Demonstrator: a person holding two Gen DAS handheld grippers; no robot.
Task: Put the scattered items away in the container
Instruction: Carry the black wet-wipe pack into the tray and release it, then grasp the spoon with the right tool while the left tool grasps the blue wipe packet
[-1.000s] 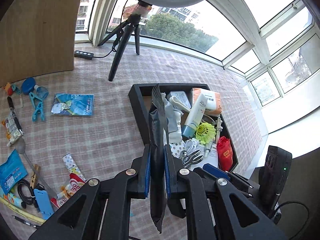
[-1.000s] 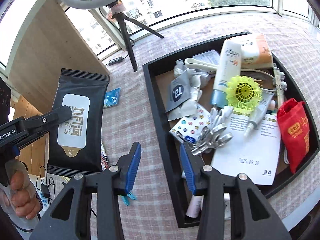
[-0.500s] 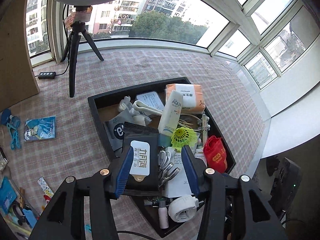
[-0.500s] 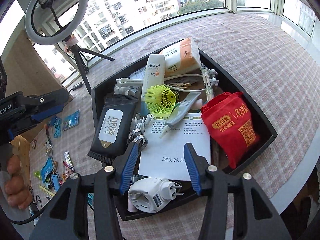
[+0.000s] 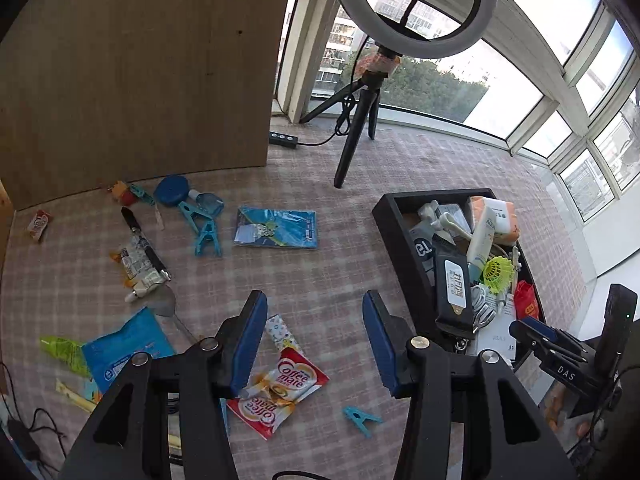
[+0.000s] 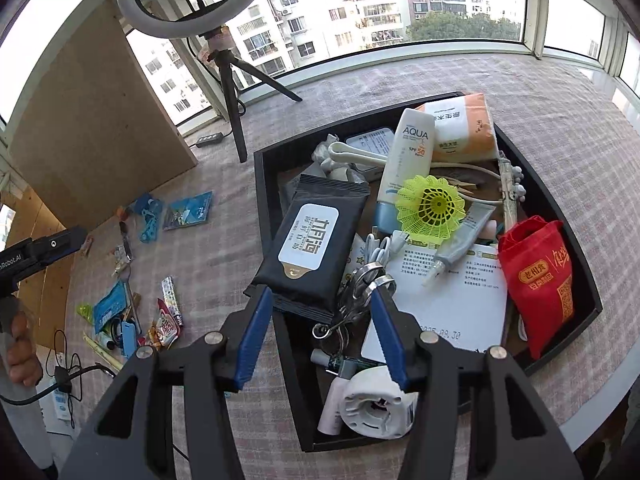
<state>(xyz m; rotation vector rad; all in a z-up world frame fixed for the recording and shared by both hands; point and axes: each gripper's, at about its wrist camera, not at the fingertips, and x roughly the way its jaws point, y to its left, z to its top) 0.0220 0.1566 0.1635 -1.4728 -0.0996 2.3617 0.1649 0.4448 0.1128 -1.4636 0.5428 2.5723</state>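
Checked tablecloth [image 5: 360, 216], left tool [image 5: 316, 344] tilted down, empty, over sachets [image 5: 276, 392]

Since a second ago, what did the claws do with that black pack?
The left claw let go of the black wipes pack, which now lies in the black tray, and swung back over the scattered items. The right claw, jaws opening, holds nothing. The tray's other things stayed put.

wrist views angled down, sharing tray [image 5: 386, 204]
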